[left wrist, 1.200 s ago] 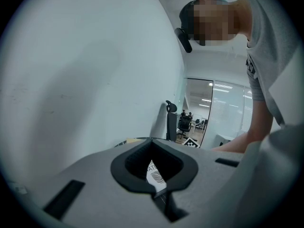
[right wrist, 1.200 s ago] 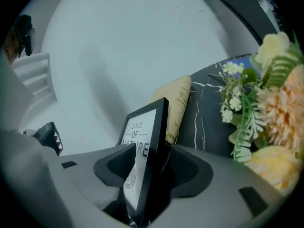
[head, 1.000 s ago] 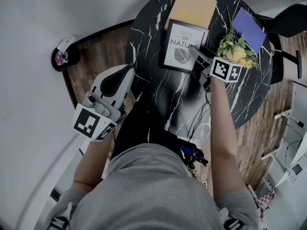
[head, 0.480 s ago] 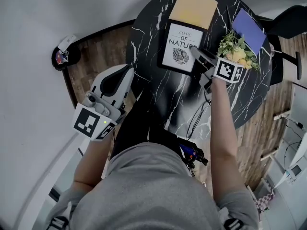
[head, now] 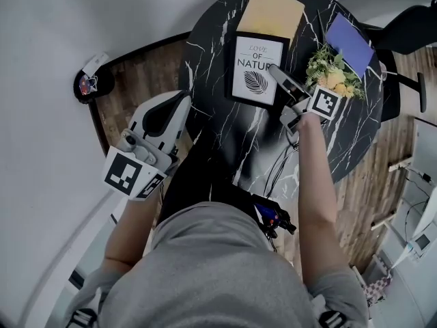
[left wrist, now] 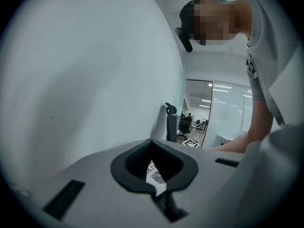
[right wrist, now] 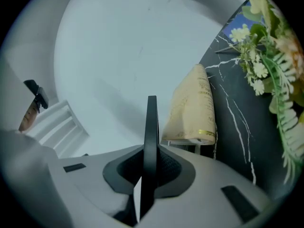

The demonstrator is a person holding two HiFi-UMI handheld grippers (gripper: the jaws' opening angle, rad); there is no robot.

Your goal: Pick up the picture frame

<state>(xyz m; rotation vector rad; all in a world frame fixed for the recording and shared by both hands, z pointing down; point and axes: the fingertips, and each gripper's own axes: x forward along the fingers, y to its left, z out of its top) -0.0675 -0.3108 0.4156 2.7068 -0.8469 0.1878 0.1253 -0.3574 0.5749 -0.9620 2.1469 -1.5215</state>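
Observation:
The picture frame [head: 255, 70] is black-edged, with a white print of a leaf and lettering, over the round black marble table [head: 235, 139]. My right gripper [head: 274, 72] has its jaws closing on the frame's right edge. In the right gripper view the frame [right wrist: 151, 137] stands edge-on between the jaws of the right gripper [right wrist: 146, 175], whose pads press on it. My left gripper [head: 181, 101] hangs left of the table, off its edge, shut and with nothing in it. In the left gripper view a bit of the print shows through the hollow of the left gripper [left wrist: 154, 170].
A tan book [head: 272, 11] lies just beyond the frame, seen also as the tan book [right wrist: 192, 108]. A flower bunch [head: 329, 70] and a purple notebook [head: 351, 38] lie to the right. Cables [head: 280, 169] hang at the table's near edge. A white wall runs along the left.
The right gripper's jaws have closed on the frame's right edge and the hand has risen and rolled. The frame has shifted left and away with it. The left gripper has stayed put.

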